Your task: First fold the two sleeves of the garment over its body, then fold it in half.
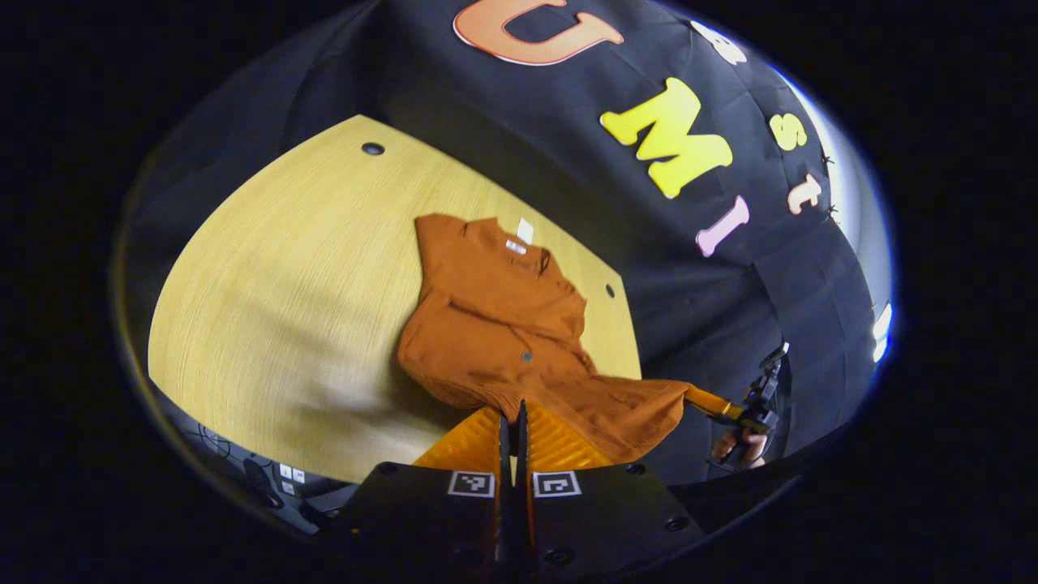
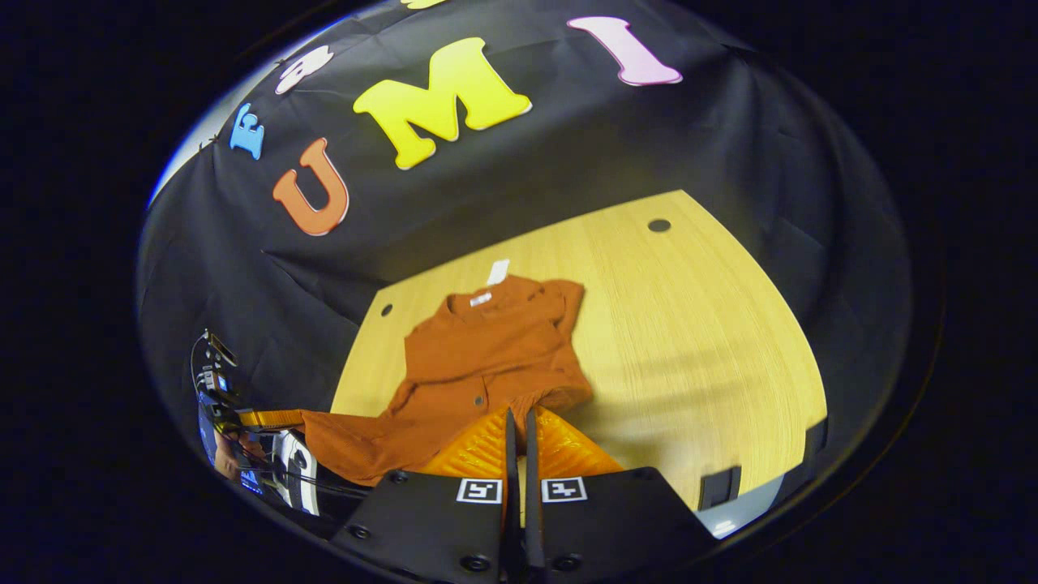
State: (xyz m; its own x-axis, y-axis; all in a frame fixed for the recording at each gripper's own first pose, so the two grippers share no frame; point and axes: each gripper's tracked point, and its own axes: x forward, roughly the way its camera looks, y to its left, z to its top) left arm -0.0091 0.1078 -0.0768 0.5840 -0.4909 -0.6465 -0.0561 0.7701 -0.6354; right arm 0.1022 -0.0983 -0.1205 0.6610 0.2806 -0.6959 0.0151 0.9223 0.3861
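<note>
An orange garment [image 1: 495, 316] lies on the wooden table [image 1: 284, 308], collar and white tag at the far end, both sleeves folded in over its body. Its near hem is raised off the table and stretched between the two grippers. My left gripper [image 1: 511, 418] is shut on one end of the hem. The right gripper [image 1: 730, 410], held by a hand [image 1: 734, 446], grips the other corner off the table's edge. In the right gripper view, the garment [image 2: 486, 349] runs toward me; my right gripper [image 2: 516, 422] is shut on the hem, and the left gripper [image 2: 268, 418] holds the far corner.
The table [image 2: 697, 341] has small dark holes [image 1: 373, 148] near its corners. Black cloth wall stands close behind it. Cables and small boxes [image 1: 276, 478] lie below the near edge. A black bracket [image 2: 718, 487] sits at the table's front edge.
</note>
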